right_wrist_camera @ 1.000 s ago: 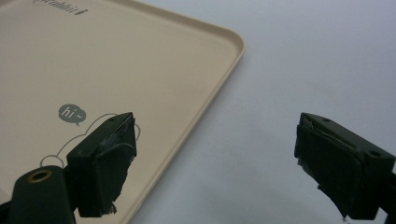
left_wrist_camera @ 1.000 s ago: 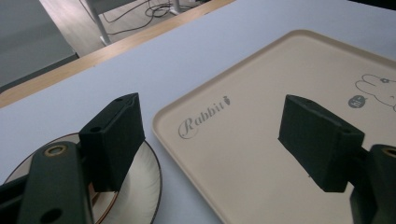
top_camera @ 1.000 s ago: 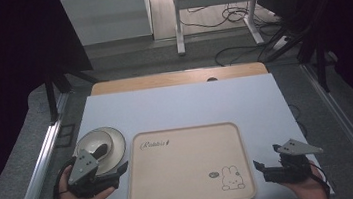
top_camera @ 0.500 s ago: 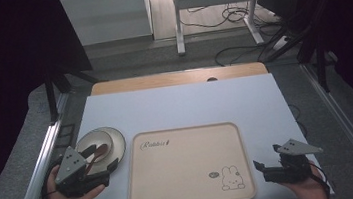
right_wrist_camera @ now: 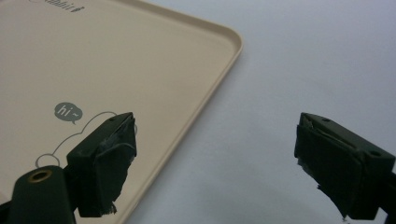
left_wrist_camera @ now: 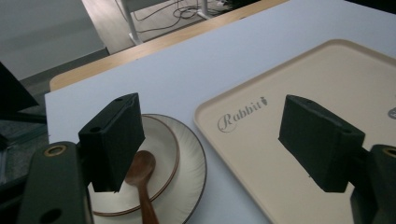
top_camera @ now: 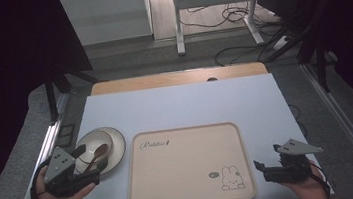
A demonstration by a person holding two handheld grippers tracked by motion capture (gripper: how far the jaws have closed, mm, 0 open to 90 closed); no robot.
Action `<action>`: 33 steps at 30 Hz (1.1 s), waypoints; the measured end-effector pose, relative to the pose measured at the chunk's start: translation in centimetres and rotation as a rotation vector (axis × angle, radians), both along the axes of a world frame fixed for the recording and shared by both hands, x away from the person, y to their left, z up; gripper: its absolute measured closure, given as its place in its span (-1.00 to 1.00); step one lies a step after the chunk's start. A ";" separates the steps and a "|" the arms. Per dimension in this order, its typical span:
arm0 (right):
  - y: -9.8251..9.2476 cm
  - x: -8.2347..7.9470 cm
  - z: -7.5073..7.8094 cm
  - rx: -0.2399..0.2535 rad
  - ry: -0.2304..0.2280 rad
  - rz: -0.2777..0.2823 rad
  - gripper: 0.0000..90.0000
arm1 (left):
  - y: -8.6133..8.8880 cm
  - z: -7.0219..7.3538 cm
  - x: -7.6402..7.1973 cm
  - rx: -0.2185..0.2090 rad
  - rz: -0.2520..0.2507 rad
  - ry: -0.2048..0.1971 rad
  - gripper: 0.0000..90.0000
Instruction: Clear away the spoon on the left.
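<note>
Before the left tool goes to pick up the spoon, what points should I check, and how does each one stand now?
1. Left tool open: ok, its jaws stand wide apart.
2. Spoon in plain sight: ok, it lies in the bowl, handle toward the tool.
3. Bowl seated on the plate: ok, it rests inside the plate's rim.
4. Tray free for placing: ok, nothing lies on it.
5. Right tool out of the way: ok, open, at the tray's right edge.
6. Left tool lined up on the spoon: not ok, the spoon lies by one jaw, not between both.
</note>
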State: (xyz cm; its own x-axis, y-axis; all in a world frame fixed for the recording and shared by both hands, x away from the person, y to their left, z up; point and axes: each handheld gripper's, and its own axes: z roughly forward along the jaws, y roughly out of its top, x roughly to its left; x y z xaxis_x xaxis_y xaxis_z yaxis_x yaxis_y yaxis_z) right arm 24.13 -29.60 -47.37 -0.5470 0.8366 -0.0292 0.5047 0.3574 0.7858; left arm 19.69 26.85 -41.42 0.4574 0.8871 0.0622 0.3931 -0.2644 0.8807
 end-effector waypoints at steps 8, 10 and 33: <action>0.3 -0.2 0.2 0.001 -0.004 0.003 -0.72 | 1.9 -0.4 -0.3 -0.004 0.051 0.004 -0.51; 0.3 -0.2 0.2 -0.001 -0.003 0.003 -0.72 | 2.5 -0.5 -0.3 -0.009 0.060 0.012 -0.51; 0.3 -0.2 0.0 -0.009 -0.001 0.003 -0.72 | 3.6 -4.5 -0.8 0.027 0.052 0.087 -0.50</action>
